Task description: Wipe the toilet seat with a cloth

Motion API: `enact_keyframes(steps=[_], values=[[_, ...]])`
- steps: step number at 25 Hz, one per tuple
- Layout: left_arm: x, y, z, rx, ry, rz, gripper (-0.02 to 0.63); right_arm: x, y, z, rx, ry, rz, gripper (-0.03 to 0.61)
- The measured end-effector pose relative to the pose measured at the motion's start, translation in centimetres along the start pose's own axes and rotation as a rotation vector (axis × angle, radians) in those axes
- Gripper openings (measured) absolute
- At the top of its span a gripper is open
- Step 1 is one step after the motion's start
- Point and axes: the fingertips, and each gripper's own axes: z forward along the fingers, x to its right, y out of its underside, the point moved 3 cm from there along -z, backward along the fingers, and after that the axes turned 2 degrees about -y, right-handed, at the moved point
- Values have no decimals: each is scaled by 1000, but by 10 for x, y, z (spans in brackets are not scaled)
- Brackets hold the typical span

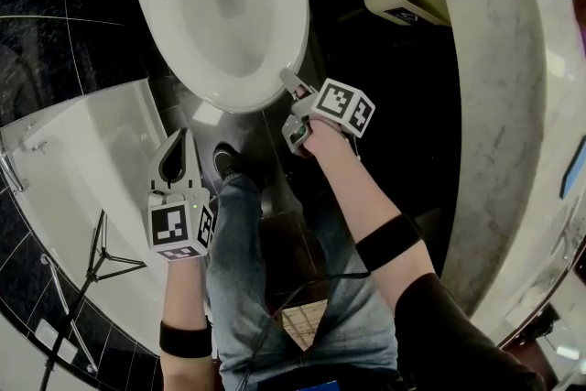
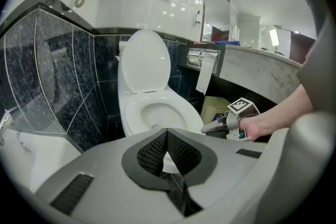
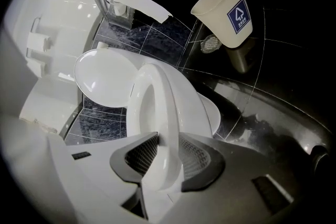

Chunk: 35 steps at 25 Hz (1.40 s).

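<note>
Evidently the toilet seat [image 3: 168, 92] should be stiff, light plastic, smooth and slippery; I judge its thin front edge the best hold. It is glossy white, over the bowl before the person. The right tool [image 1: 295, 89] pinches that edge; the left tool [image 2: 167, 131] is pressed together, empty.

Left gripper [image 1: 187, 136] and right gripper [image 1: 292, 81]: light grey shells, dark mesh pads [image 2: 149, 152], black-and-white marker cubes [image 1: 179, 229]; black band [image 1: 389, 241] on each forearm; blue jeans [image 1: 240, 270]; dark right sleeve [image 1: 458, 339]; thin black cable [image 1: 271, 318].
</note>
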Motion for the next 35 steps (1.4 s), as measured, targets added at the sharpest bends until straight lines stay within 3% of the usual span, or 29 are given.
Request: enact_keyframes(steps=[9, 19, 22, 35], values=[[9, 22, 3, -45, 10, -18, 0, -10, -2, -8, -17, -21, 34, 133], [57, 83, 50, -227, 78, -136, 0, -48, -8, -32, -54, -79, 80, 109], [69, 90, 69, -256, 101, -134, 0, -56, -8, -36, -47, -88, 99, 107], [81, 51, 83, -200, 96, -130, 0, -72, -11, -44, -36, -116, 114, 103]])
